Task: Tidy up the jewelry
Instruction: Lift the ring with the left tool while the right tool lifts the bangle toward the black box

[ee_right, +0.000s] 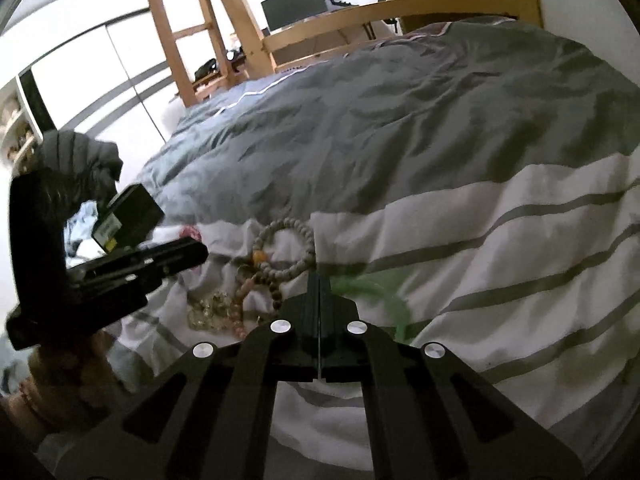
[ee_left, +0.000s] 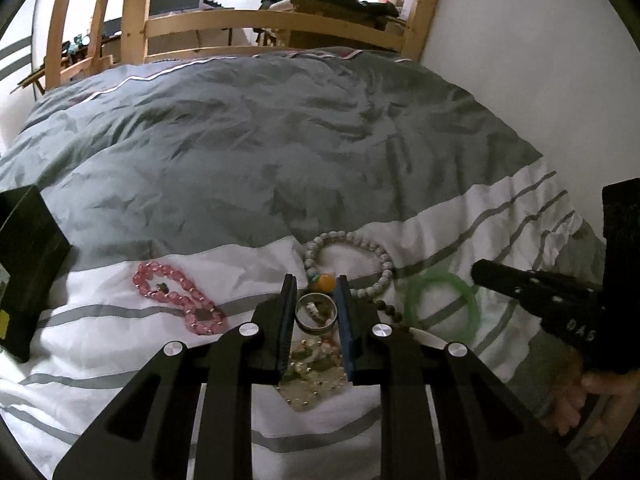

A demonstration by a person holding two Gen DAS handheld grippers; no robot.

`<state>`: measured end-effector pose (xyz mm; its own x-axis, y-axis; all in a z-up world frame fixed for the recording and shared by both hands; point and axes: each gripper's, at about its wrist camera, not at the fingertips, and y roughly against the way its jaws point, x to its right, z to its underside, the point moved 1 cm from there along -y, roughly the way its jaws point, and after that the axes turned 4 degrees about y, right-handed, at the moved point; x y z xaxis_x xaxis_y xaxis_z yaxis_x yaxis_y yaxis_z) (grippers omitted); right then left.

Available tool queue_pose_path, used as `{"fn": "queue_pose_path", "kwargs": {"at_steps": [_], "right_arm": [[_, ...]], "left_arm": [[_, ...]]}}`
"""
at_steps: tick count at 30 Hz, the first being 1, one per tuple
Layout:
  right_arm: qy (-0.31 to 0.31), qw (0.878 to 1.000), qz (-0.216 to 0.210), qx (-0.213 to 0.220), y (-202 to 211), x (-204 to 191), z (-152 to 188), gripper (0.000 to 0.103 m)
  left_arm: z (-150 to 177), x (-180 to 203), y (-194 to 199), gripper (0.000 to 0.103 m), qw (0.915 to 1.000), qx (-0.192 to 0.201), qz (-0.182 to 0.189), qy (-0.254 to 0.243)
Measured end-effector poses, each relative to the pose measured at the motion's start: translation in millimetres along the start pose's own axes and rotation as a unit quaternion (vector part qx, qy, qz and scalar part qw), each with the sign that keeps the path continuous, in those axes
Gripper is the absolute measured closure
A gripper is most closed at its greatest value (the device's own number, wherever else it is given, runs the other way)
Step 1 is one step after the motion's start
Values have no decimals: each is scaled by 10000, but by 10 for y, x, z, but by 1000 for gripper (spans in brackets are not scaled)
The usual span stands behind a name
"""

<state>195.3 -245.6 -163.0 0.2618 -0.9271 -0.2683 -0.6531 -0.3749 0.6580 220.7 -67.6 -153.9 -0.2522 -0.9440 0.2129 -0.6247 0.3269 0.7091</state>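
My left gripper (ee_left: 315, 280) is shut on a silver ring (ee_left: 316, 314), held across its width just above a heap of gold and green jewelry (ee_left: 316, 376). A white bead bracelet (ee_left: 348, 260) with an orange bead lies past the tips, and a pink bead bracelet (ee_left: 176, 300) lies to the left. My right gripper (ee_right: 319, 276) has its jaws fully together. The rim of a blurred green bangle (ee_right: 380, 292) meets its tips and curves down to the right. In the left wrist view that bangle (ee_left: 440, 304) hangs tilted off the right gripper (ee_left: 476, 270).
A black box (ee_left: 24, 264) stands on the quilt at the left. The grey and white striped quilt (ee_left: 280, 140) fills the bed, with a wooden bed frame (ee_left: 280, 20) behind and a white wall at right. A hand (ee_left: 580, 392) holds the right gripper.
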Motion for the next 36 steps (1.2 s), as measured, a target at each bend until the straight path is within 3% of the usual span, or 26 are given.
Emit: {"fn": "queue_pose_path", "kwargs": {"at_steps": [4,6,10,16,18,19,20,21,22,23,24,29,34,36], "right_arm": [[377,9956,410,-755,-282,-75,121,100],[559,9924,416,-1014,-423,-137,182,100],[431,9955,188,-823,-482,-134,117,99],[-513,9939,-194,-959,-607,137,41,90],[-655,9941,-450,-738,-525,150,29,60],[-662,9944,-564,-600,-492,118,43,29],[-562,9961,-515,-444,-442,66,32,16],[-401,9975,-379,-431,-435,21,36,15],[-223,9983,-245,-488,-463,-28,40,20],[-69,9981,-120,-596,-505,-69,68,32],[74,9972,55,-747,-563,-101,107,36],[488,9951,528,-682,-630,-158,104,56],[562,9940,559,-753,-752,-144,52,62],[578,9948,355,-766,-746,-171,63,72]], "left_arm": [[-11,-44,3,85,10000,-9,-30,70],[0,-53,2,85,10000,-26,-43,81],[0,-51,-13,85,9999,-52,-43,87],[-9,-62,-3,85,9999,-49,-35,129],[-21,-69,2,85,9998,-32,-20,172],[-19,-70,-2,85,9998,-35,-8,181],[-13,-70,-9,85,9998,-43,-10,175],[-7,-64,-19,85,9999,-53,-17,159],[0,-67,-26,85,9999,-64,-10,155],[4,-60,-31,85,9999,-78,6,147],[8,-51,-31,85,9999,-82,10,136],[21,-44,-32,85,9999,-102,27,104],[32,-21,-48,85,9999,-139,0,72],[36,-17,-46,85,9999,-137,-13,71]]}}
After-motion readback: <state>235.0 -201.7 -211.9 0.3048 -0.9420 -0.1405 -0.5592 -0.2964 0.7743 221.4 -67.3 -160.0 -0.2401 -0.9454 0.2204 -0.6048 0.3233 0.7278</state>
